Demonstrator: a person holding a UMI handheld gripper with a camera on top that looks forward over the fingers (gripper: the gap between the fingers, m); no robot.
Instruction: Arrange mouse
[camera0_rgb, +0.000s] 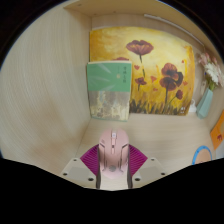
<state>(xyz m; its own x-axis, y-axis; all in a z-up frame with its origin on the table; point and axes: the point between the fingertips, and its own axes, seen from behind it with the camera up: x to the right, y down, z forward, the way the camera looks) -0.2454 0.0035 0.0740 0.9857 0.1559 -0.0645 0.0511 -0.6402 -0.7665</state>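
mouse (114, 150) sits gripped between both claw (114, 172) fingers.

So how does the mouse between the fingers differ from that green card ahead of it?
The mouse is pale pink and rounded, sitting between the tool's fingers; the green card is flat, rectangular and lies beyond them. The mouse rests on bare table, while the card overlaps the floral mat. The card looks larger. Both are pastel-toned.

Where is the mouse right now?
In the gripper view, the mouse sits between the gripper fingers, on the table, just before the flower picture mat and green card.
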